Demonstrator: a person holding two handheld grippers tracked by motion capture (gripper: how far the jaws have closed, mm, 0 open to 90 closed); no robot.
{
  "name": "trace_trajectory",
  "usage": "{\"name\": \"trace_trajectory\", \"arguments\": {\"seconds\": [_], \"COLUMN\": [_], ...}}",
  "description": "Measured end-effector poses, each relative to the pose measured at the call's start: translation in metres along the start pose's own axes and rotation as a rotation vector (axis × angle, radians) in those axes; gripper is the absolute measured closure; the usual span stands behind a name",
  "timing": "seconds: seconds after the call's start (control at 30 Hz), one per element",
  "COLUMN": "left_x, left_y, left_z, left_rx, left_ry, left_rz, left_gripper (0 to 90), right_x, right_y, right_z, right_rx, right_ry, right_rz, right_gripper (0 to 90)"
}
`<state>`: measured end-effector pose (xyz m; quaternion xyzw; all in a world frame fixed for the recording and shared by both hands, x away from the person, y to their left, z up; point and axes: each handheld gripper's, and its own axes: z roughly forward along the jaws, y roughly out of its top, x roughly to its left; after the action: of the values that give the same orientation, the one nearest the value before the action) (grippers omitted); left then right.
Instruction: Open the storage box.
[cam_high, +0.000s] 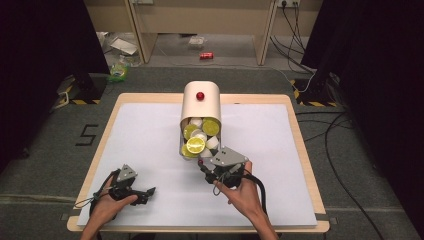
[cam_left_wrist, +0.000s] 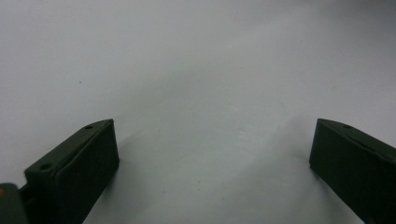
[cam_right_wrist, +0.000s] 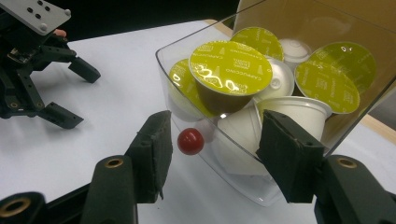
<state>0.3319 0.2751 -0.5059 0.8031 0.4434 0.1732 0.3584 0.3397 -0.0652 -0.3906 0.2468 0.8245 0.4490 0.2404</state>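
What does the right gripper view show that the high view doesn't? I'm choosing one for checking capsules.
Right gripper view: close-up print on the yellow-green foil capsule lids. High view: the cream rounded cabinet, the wooden table edge and a red can on the floor. Shared: the clear plastic drawer, its small red knob and the left gripper.

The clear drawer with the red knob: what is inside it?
The clear drawer holds coffee capsules: several with yellow-green foil lids and some white ones. They lie piled, so the lower ones are partly hidden and cannot be counted.
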Motion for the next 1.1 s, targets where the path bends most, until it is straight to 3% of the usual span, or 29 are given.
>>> {"name": "trace_trajectory", "arguments": {"seconds": [0.23,0.4,0.57,0.87,1.1], "left_x": [0.0,0.0,0.0,0.0,-0.001], "left_y": [0.0,0.0,0.001,0.001,0.001], "left_z": [0.0,0.0,0.001,0.001,0.001], "left_rx": [0.0,0.002,0.005,0.005,0.006], "left_ry": [0.001,0.0,0.0,-0.001,0.001], "left_rz": [0.0,0.001,0.002,0.002,0.003], "left_gripper": [0.7,0.6,0.0,0.0,0.0], "right_x": [0.001,0.001,-0.001,-0.004,-0.002], "right_y": [-0.002,-0.001,0.003,0.009,0.013], "right_z": [-0.002,-0.003,-0.009,-0.013,-0.007], "right_rx": [-0.002,-0.011,-0.063,-0.107,-0.1], "right_ry": [0.006,0.011,0.013,-0.03,-0.04], "right_rz": [0.009,0.039,0.06,0.101,0.087], "right_gripper": [44.0,37.8,31.1,26.8,26.0]}}
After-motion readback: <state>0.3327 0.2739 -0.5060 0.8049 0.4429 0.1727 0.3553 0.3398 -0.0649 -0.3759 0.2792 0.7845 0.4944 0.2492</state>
